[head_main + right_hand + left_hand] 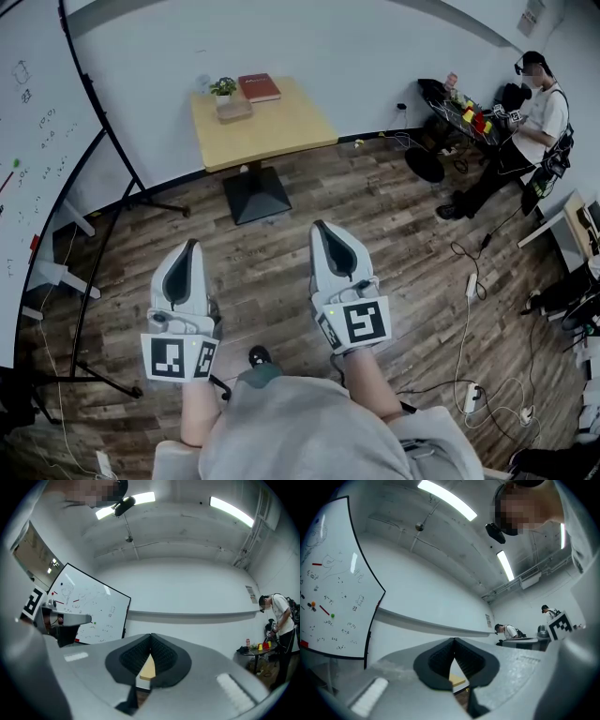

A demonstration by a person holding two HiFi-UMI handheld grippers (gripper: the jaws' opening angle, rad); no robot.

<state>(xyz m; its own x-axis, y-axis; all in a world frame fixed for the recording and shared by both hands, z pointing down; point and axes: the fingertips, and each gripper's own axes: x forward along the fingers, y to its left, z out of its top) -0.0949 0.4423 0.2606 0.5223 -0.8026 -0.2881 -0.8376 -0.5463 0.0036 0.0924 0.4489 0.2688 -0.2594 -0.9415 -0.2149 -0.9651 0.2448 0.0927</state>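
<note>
A: Head view first. Where are the two of them?

B: The left hand-held gripper [194, 246] and the right hand-held gripper [320, 228] sit side by side in the lower middle of the frame, over the wood floor [394, 225]. Both point up-frame at the desk [277, 131]. Neither touches anything. The desk is well apart from them, in the upper middle, with a plant [223, 88] and a red book [260, 87] at its far edge.

A: And the jaws?

B: Together on both, with nothing between them.

A: Left gripper view?

B: The left hand-held gripper [453, 641] has its jaws meeting at the tips, and it is empty. Through the small gap behind the tips a sliver of the desk [457, 680] shows, low in the centre. A whiteboard [333, 592] fills the left of the frame.

A: Right gripper view?

B: Much the same. The right hand-held gripper [150, 636] is closed on nothing, and a strip of the desk [147, 670] shows in its gap. The whiteboard [91, 606] is at centre left and a person [279, 616] at the far right.

A: How is this step done well?

B: I judge the step to be facing the desk with both held out. It goes best with the two tips level, the desk centred in each gap as it nearly is now, and the jaws shut so nothing snags. The cables [459, 251] on the floor at the right call for careful footing.
</note>
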